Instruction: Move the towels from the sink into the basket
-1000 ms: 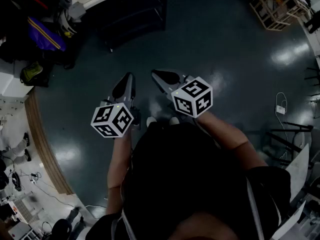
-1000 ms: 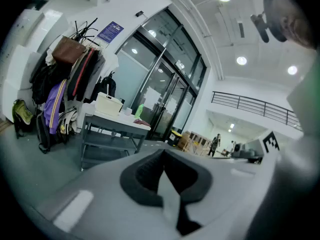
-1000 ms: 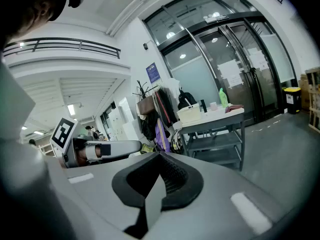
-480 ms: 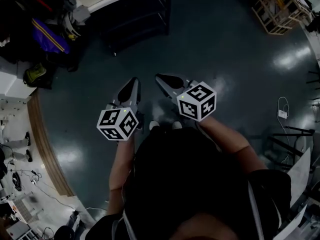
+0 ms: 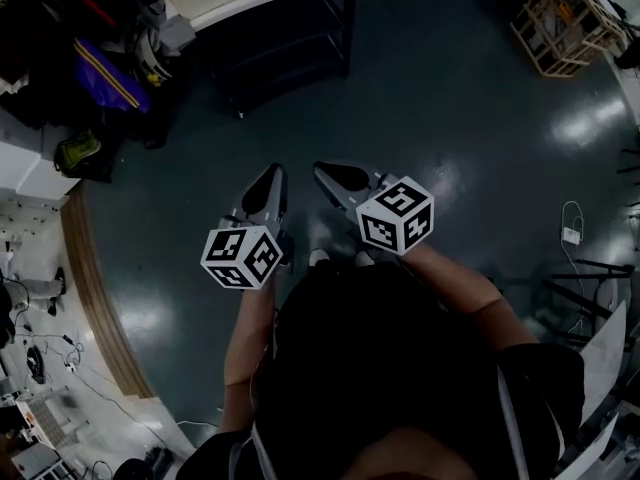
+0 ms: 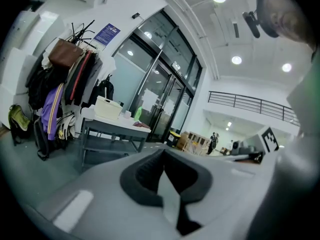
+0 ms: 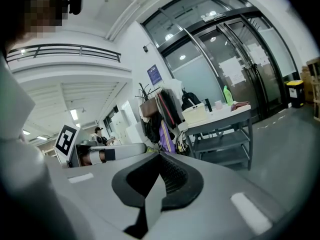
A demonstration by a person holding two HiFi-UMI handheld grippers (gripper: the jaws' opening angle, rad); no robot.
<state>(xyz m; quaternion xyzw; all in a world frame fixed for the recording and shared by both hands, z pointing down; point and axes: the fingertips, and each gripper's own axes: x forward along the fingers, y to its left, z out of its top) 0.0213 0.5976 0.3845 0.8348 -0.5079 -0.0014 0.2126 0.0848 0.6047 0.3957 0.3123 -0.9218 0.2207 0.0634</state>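
The only cloth I can pick out is a reddish cloth [image 6: 141, 125] lying on a table [image 6: 112, 130] well ahead of both grippers, a little left of where the left gripper [image 6: 165, 170] points and right of where the right gripper [image 7: 159, 176] points; whether it is one of the towels is too small to tell. Just beside it on the tabletop stand a green bottle [image 6: 138, 115] and a white tub [image 6: 108, 108], the tub being the farthest to the left as the left gripper sees them. Both grippers are held side by side out in front of the person, close together but apart, tips angled toward each other. Each has its jaws pressed together with nothing between the dark pads. A marker cube [image 5: 240, 256] sits at the back of the left one, and another marker cube [image 5: 396, 215] at the back of the right. Below them is a dark glossy floor [image 5: 450, 118]. Left of the table, a coat rack [image 6: 65, 79] is crowded with bags and jackets. Far to the right of the right gripper stands a wooden crate [image 5: 560, 18].
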